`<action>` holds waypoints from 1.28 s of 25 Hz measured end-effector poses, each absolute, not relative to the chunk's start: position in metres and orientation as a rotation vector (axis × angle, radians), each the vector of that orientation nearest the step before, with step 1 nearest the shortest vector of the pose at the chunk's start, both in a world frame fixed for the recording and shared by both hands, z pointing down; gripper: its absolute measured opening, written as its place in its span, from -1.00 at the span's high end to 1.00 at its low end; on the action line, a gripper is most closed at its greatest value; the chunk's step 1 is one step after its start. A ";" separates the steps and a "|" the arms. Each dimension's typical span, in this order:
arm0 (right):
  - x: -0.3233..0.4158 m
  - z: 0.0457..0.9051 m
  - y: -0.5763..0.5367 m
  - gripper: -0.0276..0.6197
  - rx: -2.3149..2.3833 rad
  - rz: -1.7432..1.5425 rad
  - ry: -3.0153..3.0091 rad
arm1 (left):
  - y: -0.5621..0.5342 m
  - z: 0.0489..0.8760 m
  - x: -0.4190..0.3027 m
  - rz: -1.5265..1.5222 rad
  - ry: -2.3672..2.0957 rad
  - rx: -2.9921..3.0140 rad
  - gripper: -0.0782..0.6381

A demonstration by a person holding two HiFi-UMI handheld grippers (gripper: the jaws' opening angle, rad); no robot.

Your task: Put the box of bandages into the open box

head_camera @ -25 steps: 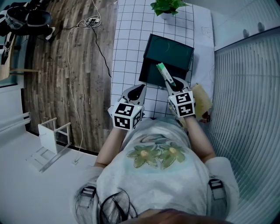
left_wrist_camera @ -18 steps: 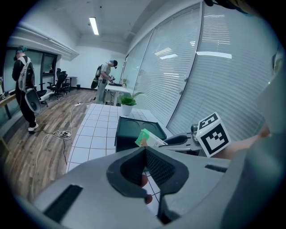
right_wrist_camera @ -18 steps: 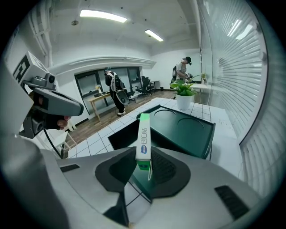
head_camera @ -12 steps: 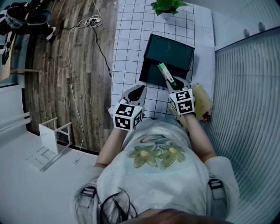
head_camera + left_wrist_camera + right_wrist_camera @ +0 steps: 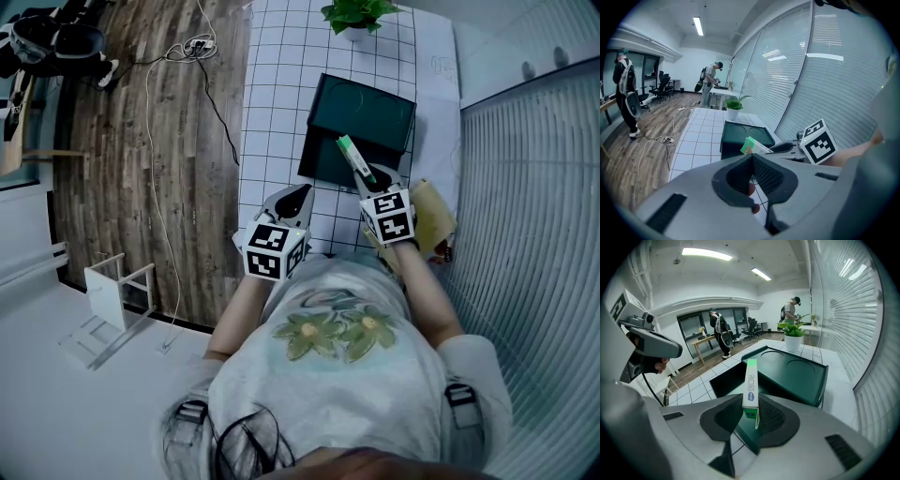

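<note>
Almost nothing has moved: the right gripper (image 5: 751, 401) grips the slim green-and-white cardboard bandage box (image 5: 751, 380) by its end over the dark green open box (image 5: 790, 369). The left gripper (image 5: 752, 159) is closed and empty. Gripped so, the bandage box may pivot and land on the rim.

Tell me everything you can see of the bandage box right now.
The bandage box is a slim, long carton, white with green ends and a blue logo on its narrow face. The right gripper clamps its near end between both pads, so it sticks out ahead, held in the air over the open dark green box. Nothing else touches it.
</note>
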State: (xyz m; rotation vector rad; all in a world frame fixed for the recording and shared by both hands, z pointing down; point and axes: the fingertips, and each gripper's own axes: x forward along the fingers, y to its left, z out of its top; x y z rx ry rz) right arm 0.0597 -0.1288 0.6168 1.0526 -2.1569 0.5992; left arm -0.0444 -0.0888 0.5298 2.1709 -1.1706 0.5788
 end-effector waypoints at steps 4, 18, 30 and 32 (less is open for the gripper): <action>0.059 0.619 -0.130 0.62 1.053 0.603 -2.150 | -0.090 0.531 -0.044 0.576 -1.168 2.167 0.76; 0.057 0.627 -0.132 0.62 1.046 0.608 -2.128 | -0.091 0.532 -0.045 0.569 -1.162 2.166 0.76; 0.057 0.635 -0.133 0.62 1.035 0.608 -2.107 | -0.092 0.534 -0.045 0.564 -1.157 2.166 0.76; 0.058 0.637 -0.132 0.62 1.031 0.610 -2.099 | -0.093 0.534 -0.045 0.565 -1.155 2.166 0.76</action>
